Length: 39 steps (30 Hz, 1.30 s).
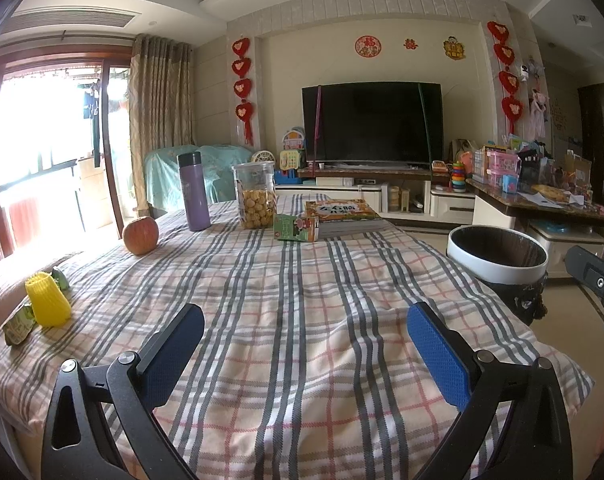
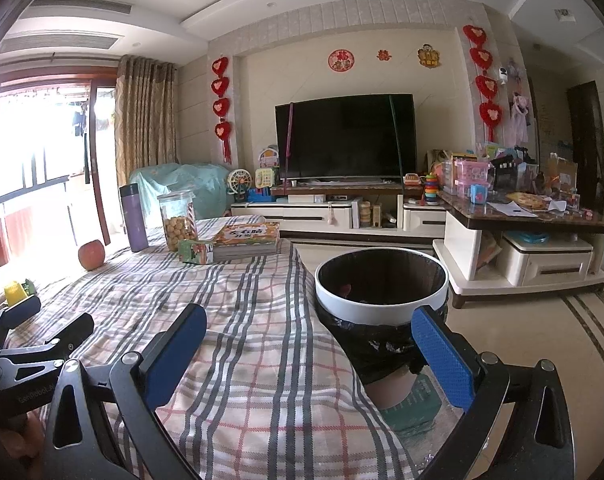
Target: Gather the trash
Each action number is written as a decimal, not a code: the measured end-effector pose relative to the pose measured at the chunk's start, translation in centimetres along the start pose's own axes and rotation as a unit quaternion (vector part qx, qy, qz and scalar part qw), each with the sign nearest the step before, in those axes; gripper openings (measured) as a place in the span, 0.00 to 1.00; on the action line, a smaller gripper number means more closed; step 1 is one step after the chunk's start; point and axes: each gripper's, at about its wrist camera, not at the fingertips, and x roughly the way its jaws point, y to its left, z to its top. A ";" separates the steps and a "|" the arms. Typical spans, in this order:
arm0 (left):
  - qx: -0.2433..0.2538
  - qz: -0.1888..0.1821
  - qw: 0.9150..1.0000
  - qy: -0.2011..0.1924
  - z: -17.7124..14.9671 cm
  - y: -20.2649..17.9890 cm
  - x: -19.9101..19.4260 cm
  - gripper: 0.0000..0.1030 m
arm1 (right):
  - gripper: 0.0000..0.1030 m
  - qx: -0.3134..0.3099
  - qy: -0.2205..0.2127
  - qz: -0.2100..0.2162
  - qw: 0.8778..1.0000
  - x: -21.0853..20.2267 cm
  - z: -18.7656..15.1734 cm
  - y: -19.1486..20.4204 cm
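Trash bin black-lined (contents unclear); cookie jar approx half full.

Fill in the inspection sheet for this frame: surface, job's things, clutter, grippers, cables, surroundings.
Surface: table under a plaid cloth, rumpled, nothing spilled.
Job's things: yellow foam net and green wrappers at the table's left edge; bin with a black liner on the floor off the table's right side, something reddish inside.
Clutter: apple, purple flask, cookie jar, green carton, books at the far end.
Grippers: left gripper and right gripper both open, holding nothing, above the near cloth.
Cables: nothing seen.
Surroundings: living room, TV, toy-covered side counter, bright balcony door on the left.
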 end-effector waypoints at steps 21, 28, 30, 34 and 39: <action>0.000 -0.007 1.000 0.010 -0.1 0.1 0.6 1.00 | 1.00 0.004 0.008 0.006 1.000 0.2 -0.3 0.2; 0.001 -0.012 1.000 0.014 0.1 0.1 0.9 1.00 | 1.00 0.008 0.011 0.010 1.000 0.4 -0.3 0.3; 0.000 -0.015 1.000 0.016 0.1 0.1 0.8 1.00 | 1.00 0.009 0.014 0.012 1.000 0.7 -0.2 0.3; -0.004 -0.020 1.000 0.021 0.5 0.4 0.9 1.00 | 1.00 0.010 0.021 0.015 1.000 0.9 -0.2 0.3; -0.008 -0.025 0.999 0.027 1.0 0.6 1.0 1.00 | 1.00 0.011 0.032 0.019 0.999 1.3 0.1 0.5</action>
